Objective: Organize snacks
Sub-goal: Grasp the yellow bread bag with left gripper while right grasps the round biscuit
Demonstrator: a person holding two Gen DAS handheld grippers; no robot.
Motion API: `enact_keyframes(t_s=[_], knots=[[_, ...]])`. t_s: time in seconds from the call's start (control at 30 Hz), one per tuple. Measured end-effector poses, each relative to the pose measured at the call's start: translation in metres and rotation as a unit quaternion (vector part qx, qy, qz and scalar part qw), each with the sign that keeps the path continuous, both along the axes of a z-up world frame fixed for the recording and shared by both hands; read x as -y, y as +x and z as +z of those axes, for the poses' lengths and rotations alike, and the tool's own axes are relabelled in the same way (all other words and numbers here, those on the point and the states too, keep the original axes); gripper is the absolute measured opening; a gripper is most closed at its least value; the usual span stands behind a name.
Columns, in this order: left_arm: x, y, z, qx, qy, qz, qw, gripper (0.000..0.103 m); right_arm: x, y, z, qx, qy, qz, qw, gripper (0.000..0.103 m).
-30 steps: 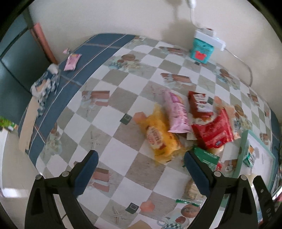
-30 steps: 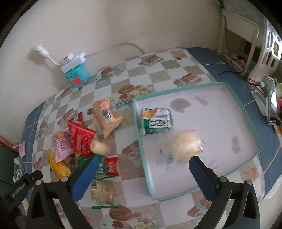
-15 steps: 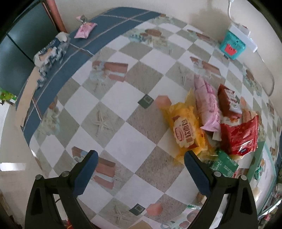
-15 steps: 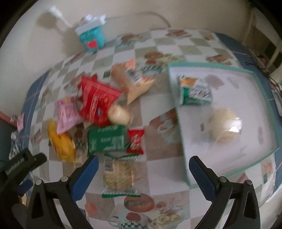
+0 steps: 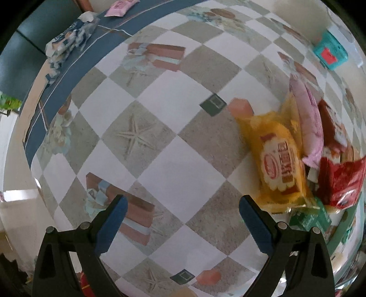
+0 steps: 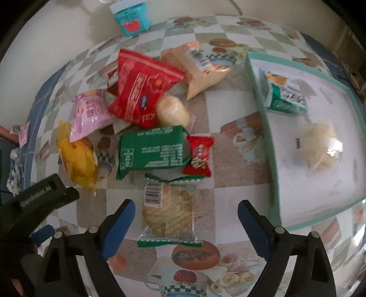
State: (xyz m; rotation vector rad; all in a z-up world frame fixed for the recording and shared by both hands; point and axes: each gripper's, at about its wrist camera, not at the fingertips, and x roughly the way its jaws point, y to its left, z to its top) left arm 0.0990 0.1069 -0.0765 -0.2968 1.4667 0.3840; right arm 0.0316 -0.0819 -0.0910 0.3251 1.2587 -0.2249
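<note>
Two hand-held grippers hover over a checkered tablecloth (image 5: 183, 173) strewn with snack packets, beside a green-rimmed tray (image 6: 263, 109).

The right gripper (image 6: 185, 219) has its blue-padded fingers (image 6: 119, 226) spread wide, empty, on either side of a clear-wrapped round cracker (image 6: 169, 212) lying just below them. Just beyond the cracker lie a green packet (image 6: 151, 150) and a small red candy (image 6: 199, 155) touching it; farther off are a red bag (image 6: 141, 86), a pink packet (image 6: 89, 112), a yellow packet (image 6: 75, 155), a pale round bun (image 6: 172, 112) and a tan bag (image 6: 199, 68). The tray, to the right, holds a green-and-white packet (image 6: 286, 96) and a wrapped pale bun (image 6: 320, 144). The left gripper (image 5: 181, 219), also spread and empty, hangs over bare cloth, the same yellow packet (image 5: 279, 164) near its right finger. A teal box (image 6: 131, 20) stands at the far wall.
</note>
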Motion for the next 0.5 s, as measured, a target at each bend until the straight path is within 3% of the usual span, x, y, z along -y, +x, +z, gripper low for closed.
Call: enact_keyframes(t_s=[0.2,0.33,0.5], knots=[[-0.009,0.002,0.004,0.013,-0.024,0.012,0.9996,0.098,-0.008,0.002,-0.014,-0.018,0.004,0.006,1.000,0.077],[-0.009,0.005,0.014,0.033,-0.039,0.014,0.9986,0.098,-0.004,0.001,-0.012,-0.012,0.001,0.001,1.000,0.059],[-0.001,0.013,0.027,0.059,-0.066,0.000,0.9961,0.098,0.002,0.000,-0.014,-0.017,-0.014,-0.005,1.000,0.056]])
